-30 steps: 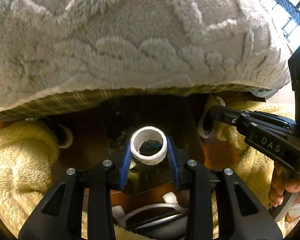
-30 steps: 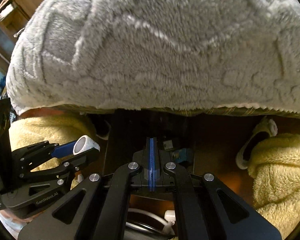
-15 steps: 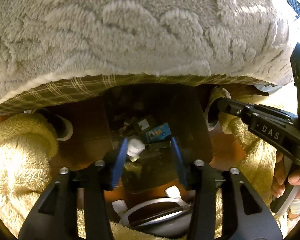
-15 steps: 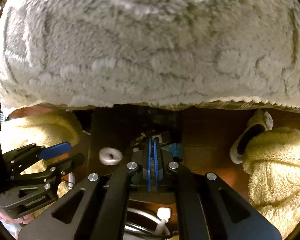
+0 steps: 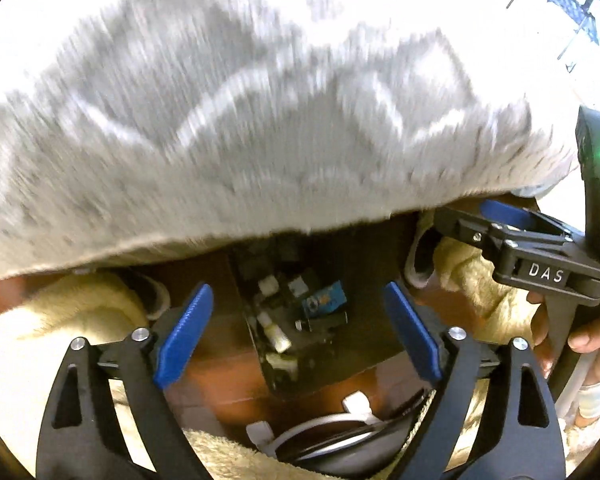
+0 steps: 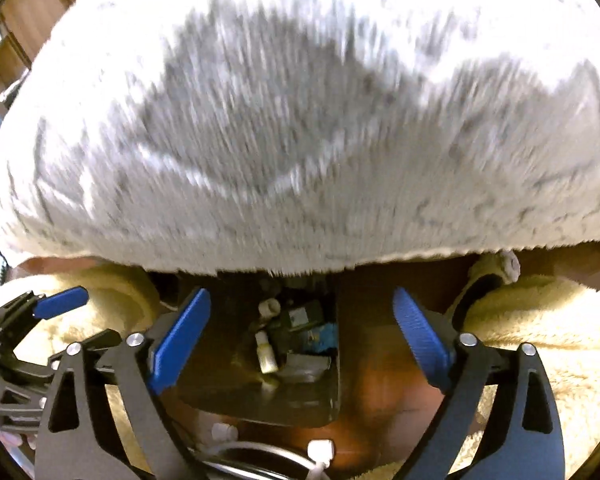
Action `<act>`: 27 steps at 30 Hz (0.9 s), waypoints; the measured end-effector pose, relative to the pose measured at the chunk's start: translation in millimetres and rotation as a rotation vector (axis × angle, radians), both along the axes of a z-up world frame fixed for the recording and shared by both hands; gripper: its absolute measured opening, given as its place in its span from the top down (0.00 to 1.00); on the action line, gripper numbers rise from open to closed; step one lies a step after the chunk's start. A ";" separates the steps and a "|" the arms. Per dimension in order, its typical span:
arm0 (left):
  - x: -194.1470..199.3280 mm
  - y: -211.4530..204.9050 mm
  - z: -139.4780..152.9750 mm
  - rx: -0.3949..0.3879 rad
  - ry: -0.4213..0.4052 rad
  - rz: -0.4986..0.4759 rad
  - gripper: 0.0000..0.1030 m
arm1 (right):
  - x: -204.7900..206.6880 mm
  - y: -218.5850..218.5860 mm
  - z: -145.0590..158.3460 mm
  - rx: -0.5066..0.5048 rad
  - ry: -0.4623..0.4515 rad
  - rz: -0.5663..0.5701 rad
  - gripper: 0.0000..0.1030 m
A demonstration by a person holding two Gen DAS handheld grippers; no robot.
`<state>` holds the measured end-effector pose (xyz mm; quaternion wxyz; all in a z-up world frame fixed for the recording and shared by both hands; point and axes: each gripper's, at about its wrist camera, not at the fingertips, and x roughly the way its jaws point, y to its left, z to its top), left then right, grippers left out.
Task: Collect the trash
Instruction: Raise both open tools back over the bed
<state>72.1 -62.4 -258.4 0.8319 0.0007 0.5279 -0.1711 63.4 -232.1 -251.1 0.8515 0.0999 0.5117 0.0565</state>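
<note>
left claw [image 5: 296,334] wide open, empty. right claw [image 6: 300,336] wide open, empty. both frame the dark trash bin [image 6: 228,384] at lower center.

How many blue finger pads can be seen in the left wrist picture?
3. Two belong to the open left claw: one pad at its left, one pad at its right. A third shows on the right claw; its partner is hidden.

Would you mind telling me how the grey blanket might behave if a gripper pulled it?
The blanket looks thick and fluffy, so likely floppy and light. It drapes over an edge, so it would probably sag and slide rather than lift whole.
</note>
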 end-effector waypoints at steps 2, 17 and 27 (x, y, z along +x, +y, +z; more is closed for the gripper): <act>0.3 3.4 11.4 -0.009 -0.028 0.009 0.16 | 0.4 -0.3 10.3 0.000 -0.028 0.000 0.07; 10.5 31.2 98.6 -0.028 -0.226 0.070 0.16 | 5.8 -23.9 120.5 -0.050 -0.316 -0.016 0.07; 99.9 48.6 169.6 0.044 -0.396 0.174 0.16 | 113.9 -59.1 171.1 -0.055 -0.370 -0.086 0.07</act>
